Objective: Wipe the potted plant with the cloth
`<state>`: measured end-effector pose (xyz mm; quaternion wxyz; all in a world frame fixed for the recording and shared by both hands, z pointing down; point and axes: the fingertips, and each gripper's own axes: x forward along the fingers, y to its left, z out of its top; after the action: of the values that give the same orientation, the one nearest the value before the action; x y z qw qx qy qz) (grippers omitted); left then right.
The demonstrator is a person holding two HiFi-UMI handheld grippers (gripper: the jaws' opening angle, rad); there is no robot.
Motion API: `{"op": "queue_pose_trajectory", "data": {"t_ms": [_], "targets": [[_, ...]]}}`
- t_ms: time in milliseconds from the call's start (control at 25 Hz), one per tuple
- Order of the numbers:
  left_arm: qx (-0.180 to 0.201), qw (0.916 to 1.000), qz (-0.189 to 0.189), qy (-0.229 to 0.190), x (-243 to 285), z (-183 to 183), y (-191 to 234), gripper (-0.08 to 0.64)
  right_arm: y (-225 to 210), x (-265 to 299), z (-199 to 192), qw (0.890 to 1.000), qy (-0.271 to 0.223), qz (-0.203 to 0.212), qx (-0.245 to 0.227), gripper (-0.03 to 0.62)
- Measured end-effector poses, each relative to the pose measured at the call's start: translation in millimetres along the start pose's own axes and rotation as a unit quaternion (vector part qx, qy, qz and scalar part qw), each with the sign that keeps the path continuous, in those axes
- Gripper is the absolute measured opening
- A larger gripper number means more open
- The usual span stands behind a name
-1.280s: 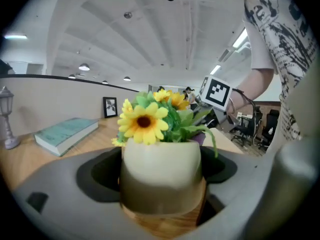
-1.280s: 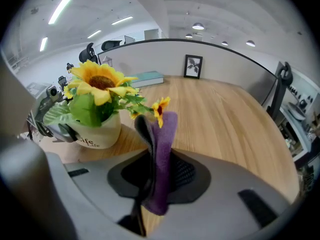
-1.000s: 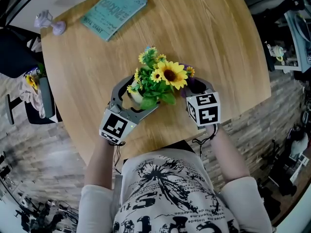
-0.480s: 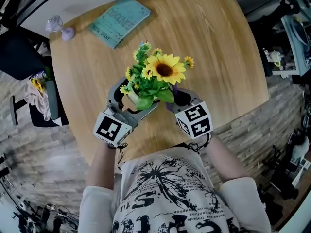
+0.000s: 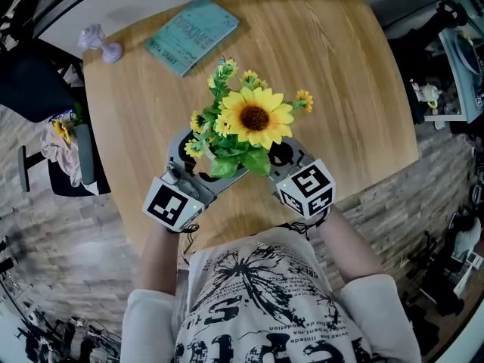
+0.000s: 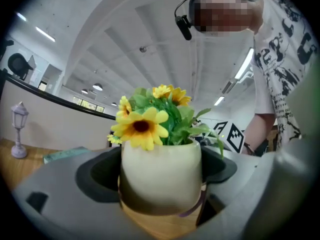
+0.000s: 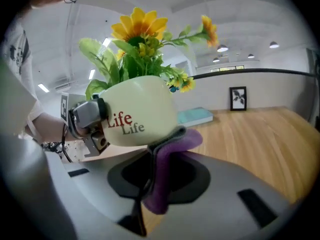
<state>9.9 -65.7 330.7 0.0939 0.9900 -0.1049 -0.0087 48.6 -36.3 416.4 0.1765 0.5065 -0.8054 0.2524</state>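
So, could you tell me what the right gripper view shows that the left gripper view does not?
Only the right gripper view: the purple cloth pinched by the right hand-held gripper, the "Life" lettering on the pot, a framed picture. Only the left gripper view: a small lavender lamp ornament. Both: the pot of sunflowers and the teal book.

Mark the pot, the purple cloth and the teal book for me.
pot (image 6: 160, 175), left gripper view, middle of its cream wall.
purple cloth (image 7: 164, 176), right gripper view, its upright fold.
teal book (image 5: 191, 35), head view, cover centre.
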Motion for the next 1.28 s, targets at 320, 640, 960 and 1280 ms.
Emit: {"op": "queue_pose_trajectory", "data": {"t_ms": [320, 640, 960, 1280], "targets": [[0.007, 0.9995, -0.025, -0.016, 7.2, 18.9, -14.9, 0.489, 37.8, 11.7, 17.7, 0.992, 0.004, 0.057, -0.108, 0.077], [0.010, 0.9998, -0.009, -0.017, 3.4, 23.5, -3.8, 0.488, 38.3, -1.5, 18.8, 0.991, 0.002, 0.090, -0.100, 0.077], [0.029, 0.9994, -0.016, 0.002, 2.7, 17.0, -7.2, 0.488, 12.8, -10.7, 18.3, 0.996, -0.007, 0.073, -0.044, 0.076], [0.063, 0.9967, -0.023, 0.046, -3.1, -14.8, -4.6, 0.486, -36.1, -8.0, 7.6, 1.000, 0.014, -0.022, -0.006, 0.075]]}}
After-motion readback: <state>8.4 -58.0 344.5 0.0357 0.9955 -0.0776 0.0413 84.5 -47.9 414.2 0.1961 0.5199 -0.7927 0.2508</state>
